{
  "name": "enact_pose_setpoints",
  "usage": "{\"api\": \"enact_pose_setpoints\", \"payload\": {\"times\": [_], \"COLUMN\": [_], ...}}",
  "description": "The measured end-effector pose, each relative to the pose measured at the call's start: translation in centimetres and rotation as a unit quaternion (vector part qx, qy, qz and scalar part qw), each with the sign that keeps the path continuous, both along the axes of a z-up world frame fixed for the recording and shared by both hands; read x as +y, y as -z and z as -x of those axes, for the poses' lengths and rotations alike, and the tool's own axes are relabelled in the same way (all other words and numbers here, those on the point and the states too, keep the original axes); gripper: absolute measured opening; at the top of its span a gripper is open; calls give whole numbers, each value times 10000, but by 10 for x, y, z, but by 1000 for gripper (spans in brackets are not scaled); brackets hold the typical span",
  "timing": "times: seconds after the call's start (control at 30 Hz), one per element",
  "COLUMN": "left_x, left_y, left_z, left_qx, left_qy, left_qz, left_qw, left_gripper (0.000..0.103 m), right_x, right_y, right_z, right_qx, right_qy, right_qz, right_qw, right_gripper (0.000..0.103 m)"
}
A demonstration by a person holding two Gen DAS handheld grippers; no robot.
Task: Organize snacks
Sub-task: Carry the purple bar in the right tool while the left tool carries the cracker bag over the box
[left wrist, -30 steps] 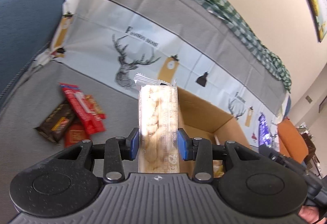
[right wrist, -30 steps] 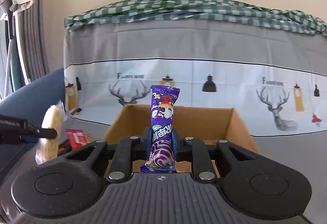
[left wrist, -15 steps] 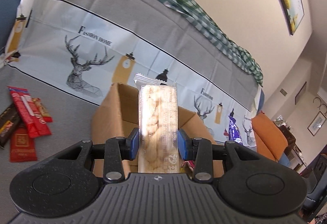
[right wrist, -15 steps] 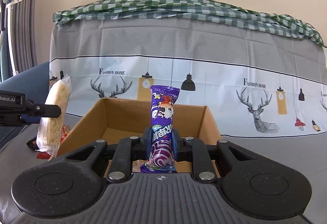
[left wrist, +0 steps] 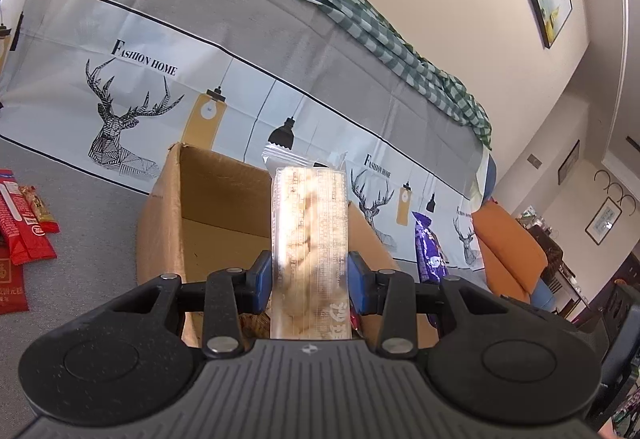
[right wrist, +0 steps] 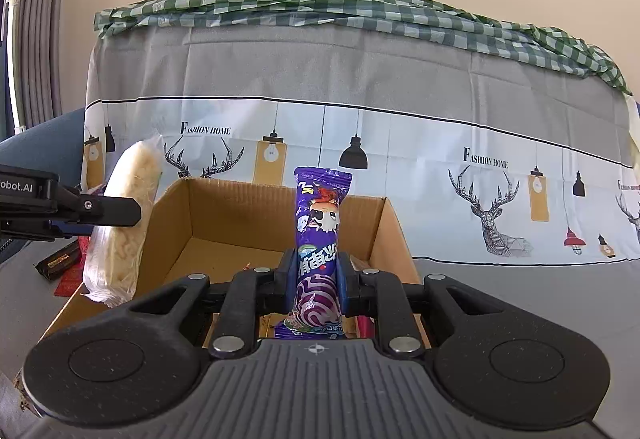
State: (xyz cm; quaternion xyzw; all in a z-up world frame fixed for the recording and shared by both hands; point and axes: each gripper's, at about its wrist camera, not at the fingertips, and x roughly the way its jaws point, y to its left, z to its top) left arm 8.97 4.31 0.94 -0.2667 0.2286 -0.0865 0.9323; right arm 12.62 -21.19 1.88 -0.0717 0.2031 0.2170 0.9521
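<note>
- Cardboard box (right wrist: 280, 223) sits open-topped on the grey cover, ahead of and below both grippers; some packets already lie on its floor.
- Left gripper (left wrist: 308, 277) is clamped on the pale clear-wrapped snack (left wrist: 308, 239), long axis upright, at the box's left wall in the right view.
- Right gripper (right wrist: 318, 279) pinches the purple snack packet (right wrist: 320, 231), also upright, centred over the box's near edge.
- Judgement: right packet is nearer a drop; left must shift inward over the opening.
- Loose red packets (left wrist: 24, 231) lie left of the box.
</note>
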Motion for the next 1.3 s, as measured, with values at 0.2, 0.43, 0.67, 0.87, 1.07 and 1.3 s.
{"api": "enact_pose_setpoints", "payload": {"times": [0.2,0.43,0.67,0.87,1.07,1.3], "left_x": [0,1,-2,-4,-8,-9], "left_y": [1,0,-1,-2,-3,-3], "left_z": [2,4,3,2,2,3], "left_qx": [-8,-25,-53,-102,-150,-193], "left_qy": [23,1,76,160,235,280], "left_qz": [-56,-55,-70,-84,-115,-128], "left_qw": [10000,10000,9999,9998,9995,9993], "left_gripper": [42,42,42,42,42,42], "right_x": [6,5,5,6,8,8], "right_y": [1,2,2,2,2,2], "right_z": [0,-1,-1,-1,1,1], "right_qx": [-32,-32,-46,-53,-55,-58], "right_qy": [-61,-77,-71,-67,-74,-74], "right_qz": [57,82,81,76,91,89], "right_qw": [10000,9999,9999,9999,9999,9999], "right_gripper": [21,21,21,21,21,21]}}
